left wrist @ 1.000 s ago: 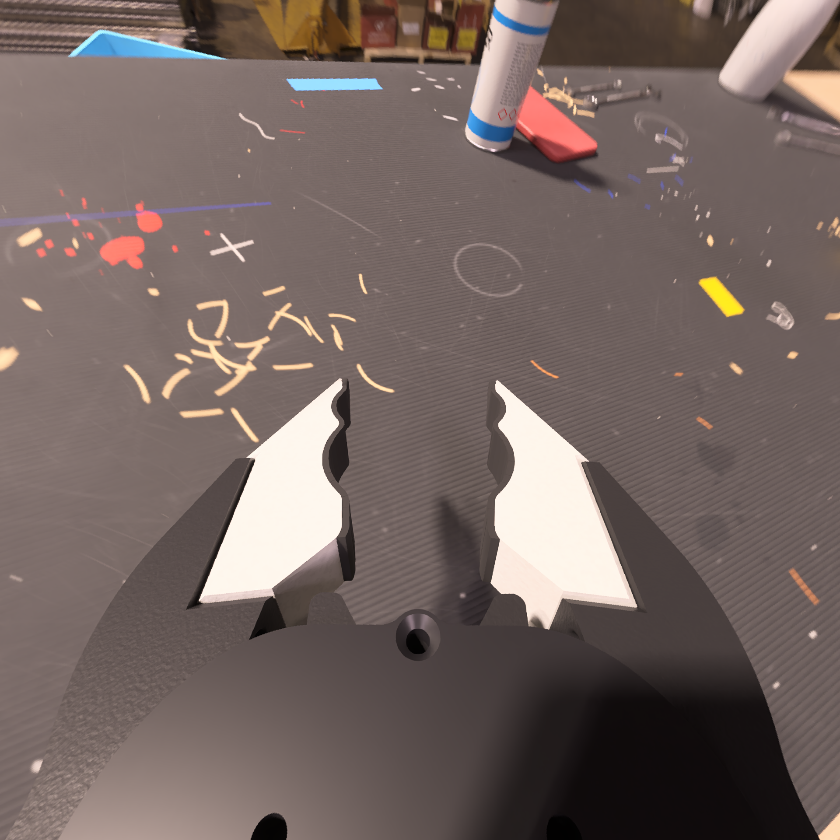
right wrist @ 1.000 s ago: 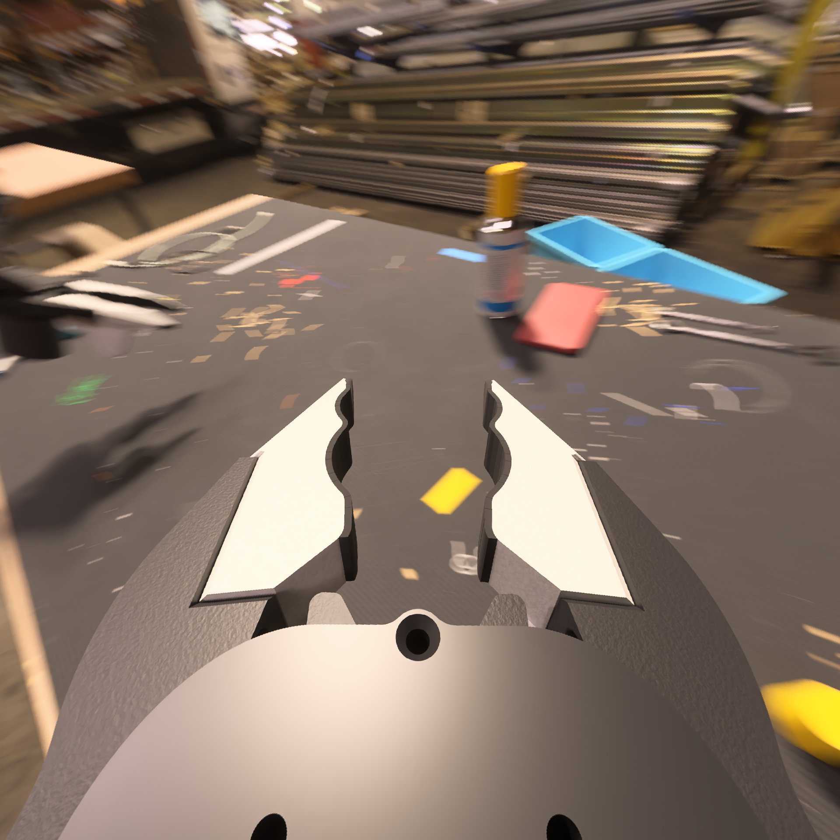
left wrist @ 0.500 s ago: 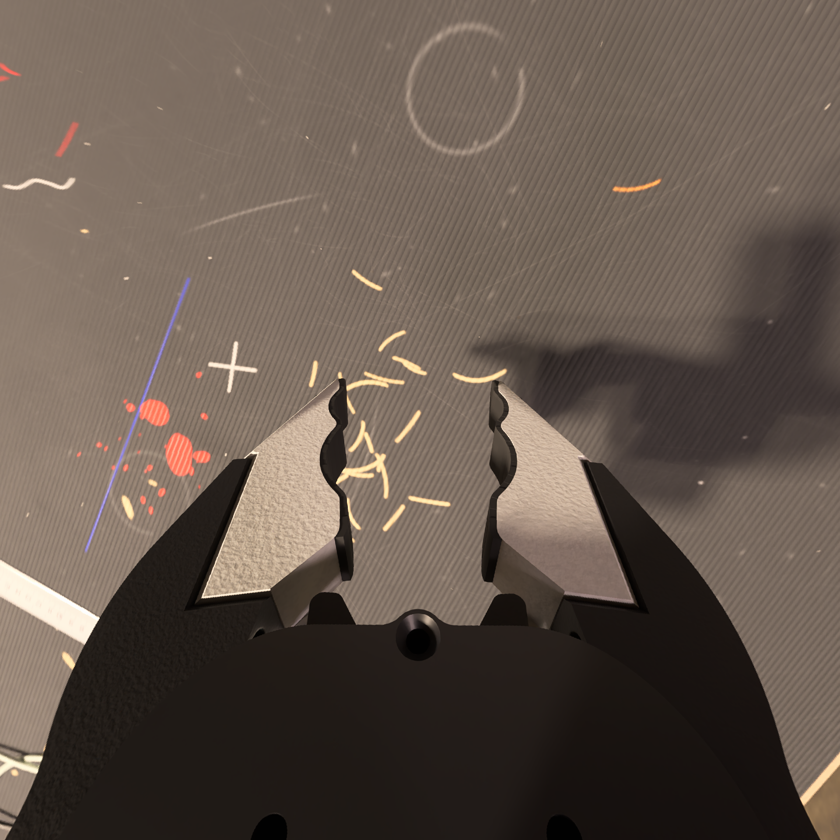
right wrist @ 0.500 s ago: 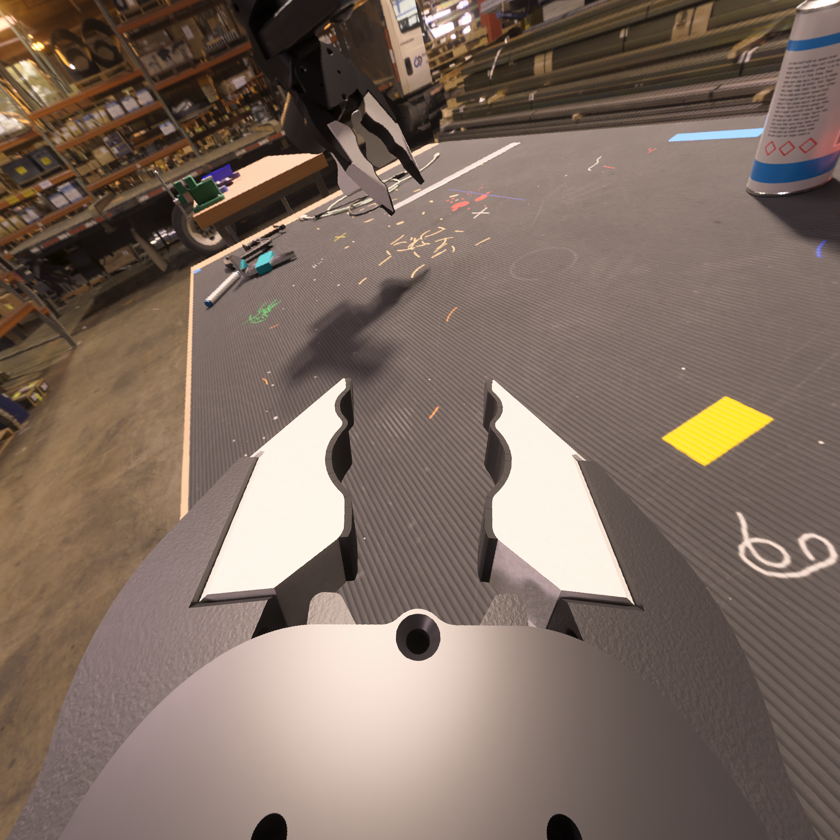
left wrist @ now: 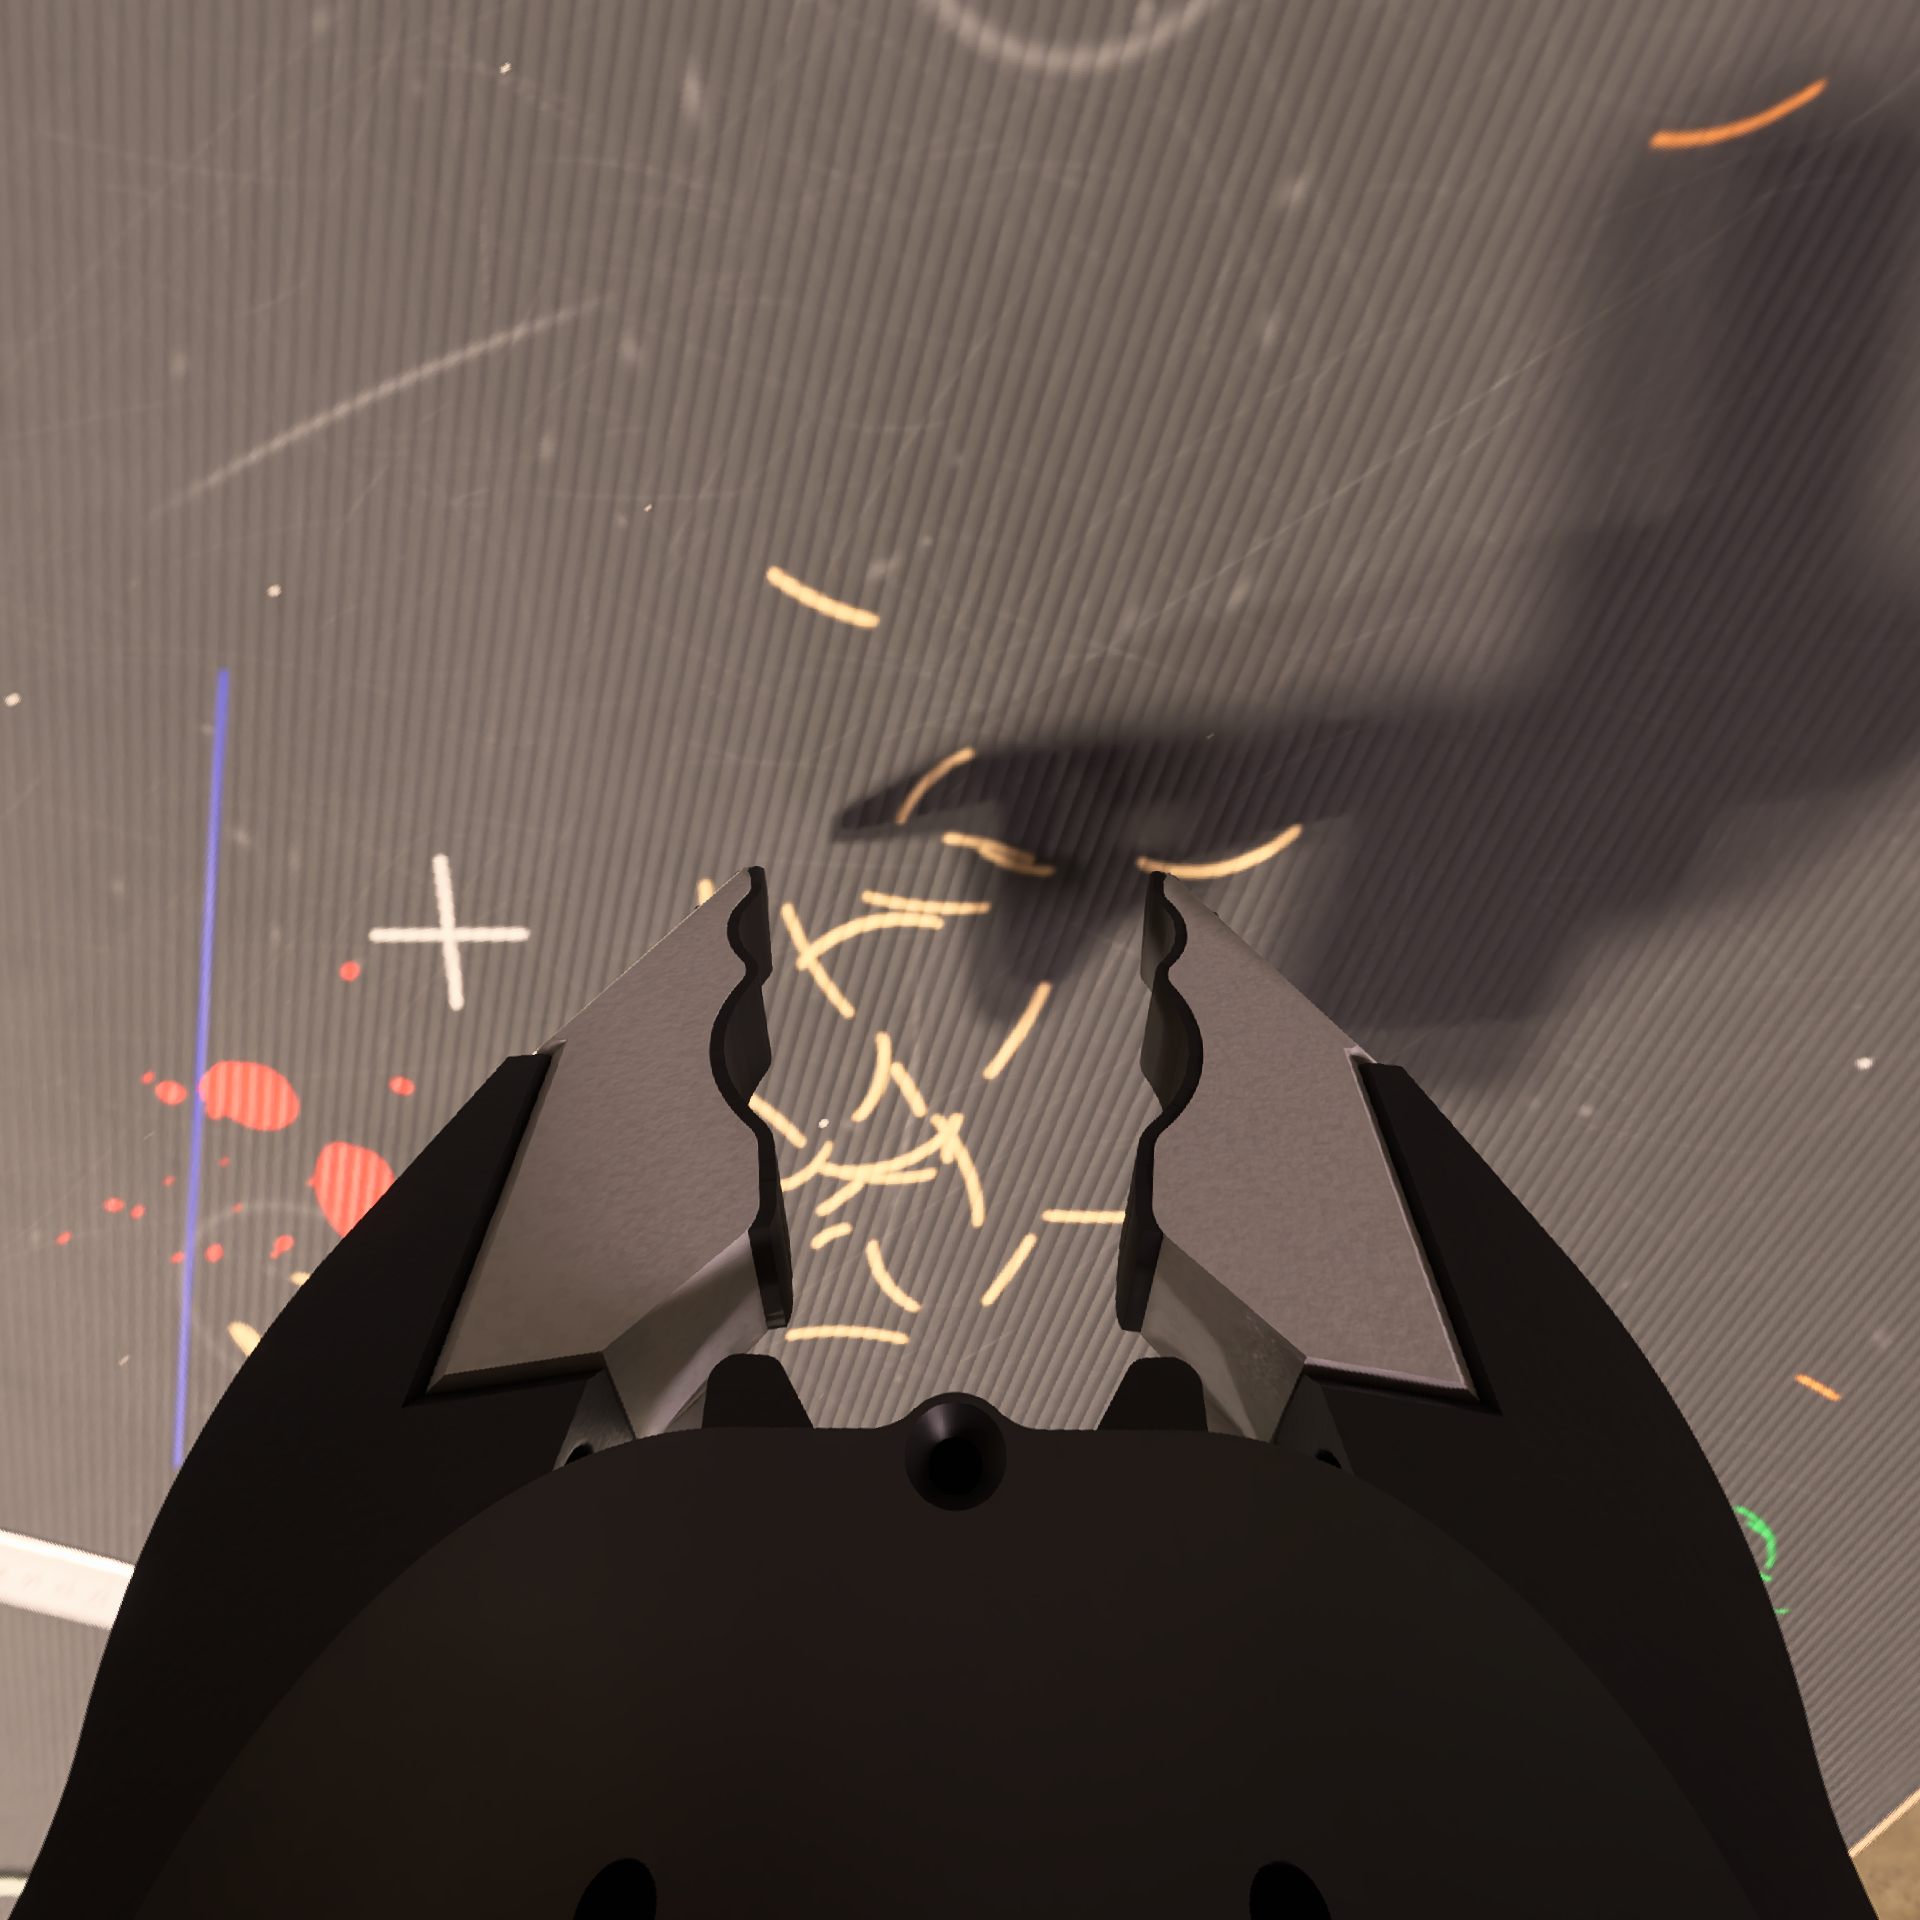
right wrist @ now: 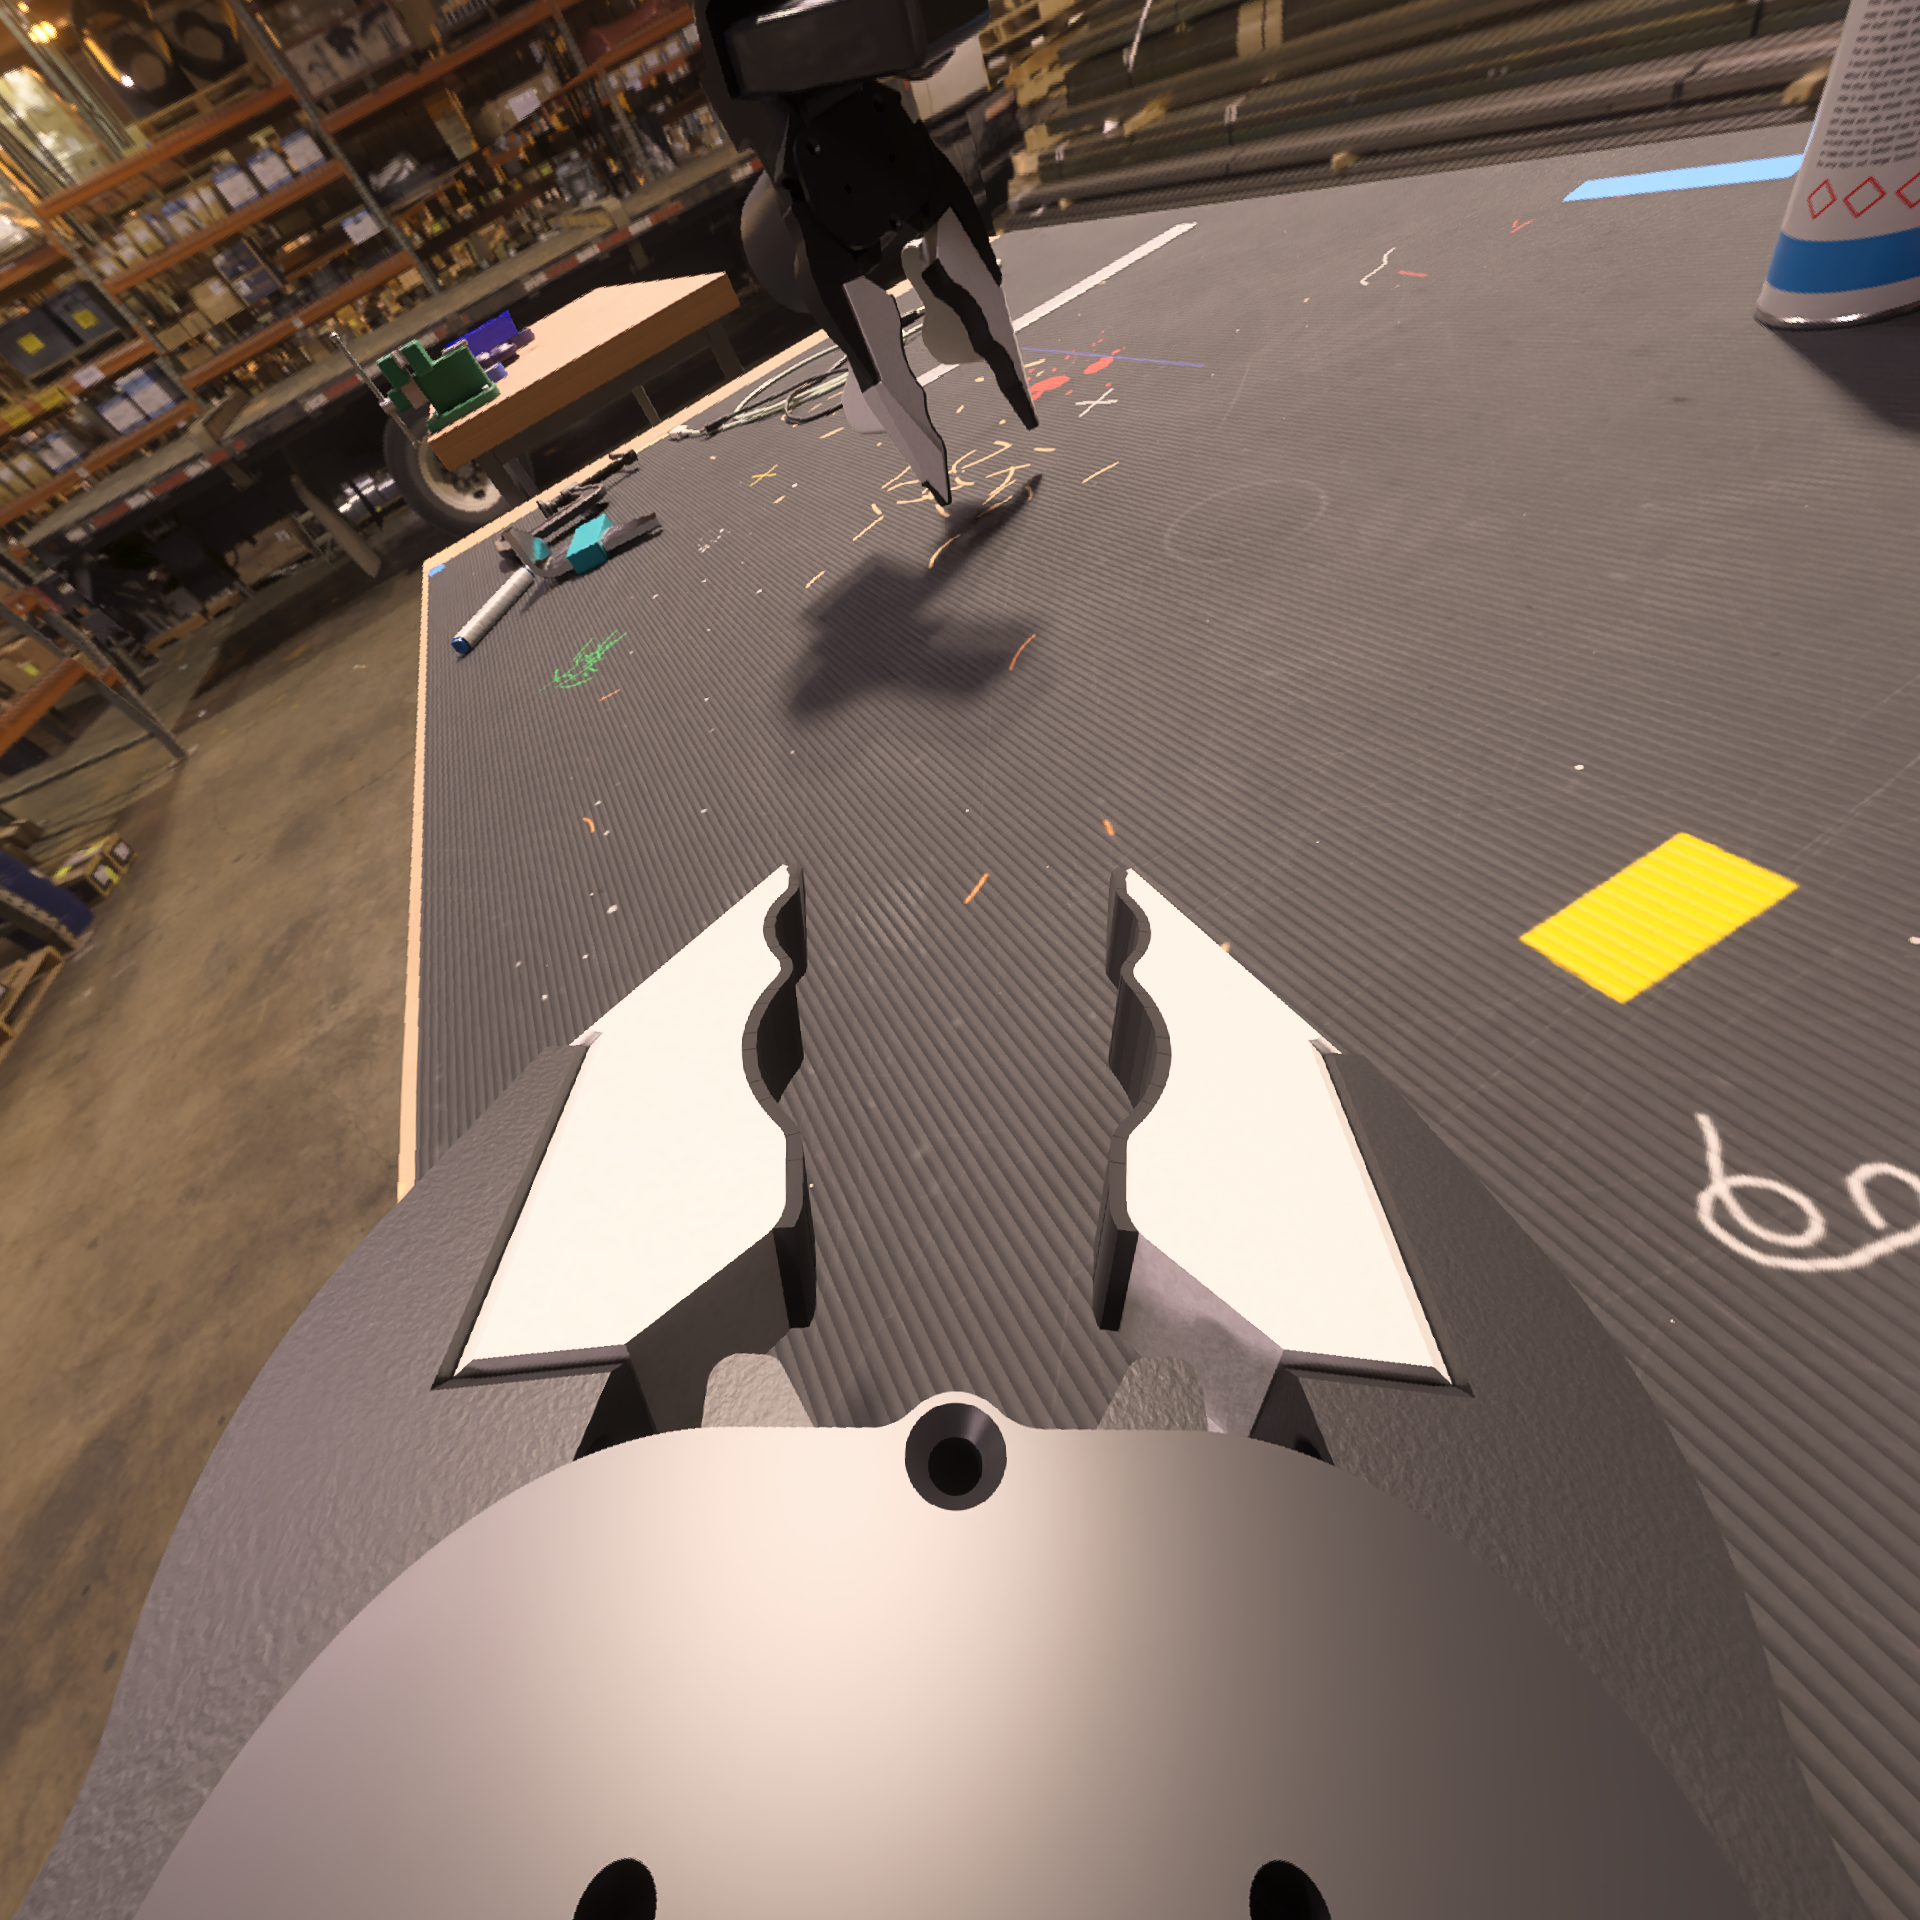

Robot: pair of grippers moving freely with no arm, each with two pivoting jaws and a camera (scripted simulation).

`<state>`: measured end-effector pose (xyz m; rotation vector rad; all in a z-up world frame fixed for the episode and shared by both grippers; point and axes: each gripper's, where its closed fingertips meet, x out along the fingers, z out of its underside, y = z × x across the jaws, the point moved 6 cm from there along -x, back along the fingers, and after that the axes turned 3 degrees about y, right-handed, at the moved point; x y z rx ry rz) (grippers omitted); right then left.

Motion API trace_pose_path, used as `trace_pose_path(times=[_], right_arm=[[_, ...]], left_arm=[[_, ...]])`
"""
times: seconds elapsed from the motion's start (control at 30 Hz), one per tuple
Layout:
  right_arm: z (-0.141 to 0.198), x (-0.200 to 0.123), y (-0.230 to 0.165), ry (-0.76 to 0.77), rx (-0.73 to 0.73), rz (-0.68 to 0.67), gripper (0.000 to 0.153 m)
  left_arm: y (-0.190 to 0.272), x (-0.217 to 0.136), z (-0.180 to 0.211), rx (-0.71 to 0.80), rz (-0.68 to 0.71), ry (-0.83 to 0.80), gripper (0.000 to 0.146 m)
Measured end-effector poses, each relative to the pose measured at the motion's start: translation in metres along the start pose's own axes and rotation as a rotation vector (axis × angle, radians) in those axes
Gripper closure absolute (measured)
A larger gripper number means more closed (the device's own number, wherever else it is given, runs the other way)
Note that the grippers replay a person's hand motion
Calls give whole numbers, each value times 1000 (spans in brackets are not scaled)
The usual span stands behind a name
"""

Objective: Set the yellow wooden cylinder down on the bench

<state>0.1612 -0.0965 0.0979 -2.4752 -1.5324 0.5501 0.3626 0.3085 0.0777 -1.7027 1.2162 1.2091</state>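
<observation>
No yellow wooden cylinder shows in either view. My left gripper is open and empty, pointing steeply down at the dark ribbed bench mat over a scatter of pale wood shavings. It also shows in the right wrist view, fingertips just above the shavings. My right gripper is open and empty, low over the bench mat, facing the left gripper from some way off.
A white can with a blue band stands far right. A yellow patch marks the mat. A marker pen and a teal tool lie near the bench's left edge. Red splashes lie left of the shavings.
My left gripper has tipped down and come lower over the shavings. My right gripper has swung left, away from the can and a yellow object, then eased forward. Both stayed open.
</observation>
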Motion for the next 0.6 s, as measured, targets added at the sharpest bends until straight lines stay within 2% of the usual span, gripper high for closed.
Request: trace_pose_path(times=[0.1,0.27,0.43,0.53,0.6], right_arm=[[-1,-1,-1,3,3,-1,94],[-9,-8,7,18,-32,47,95],[-22,-9,36,90,-50,146,89],[-33,0,54,66,-122,177,82],[-42,10,65,2,-182,197,80]], left_arm=[[-5,-8,4,-14,-51,5,74],[-11,-49,10,-176,-60,215,74],[-9,-98,10,-472,4,633,74],[4,-120,-9,-677,132,912,74],[16,-126,-29,-800,231,1025,74]])
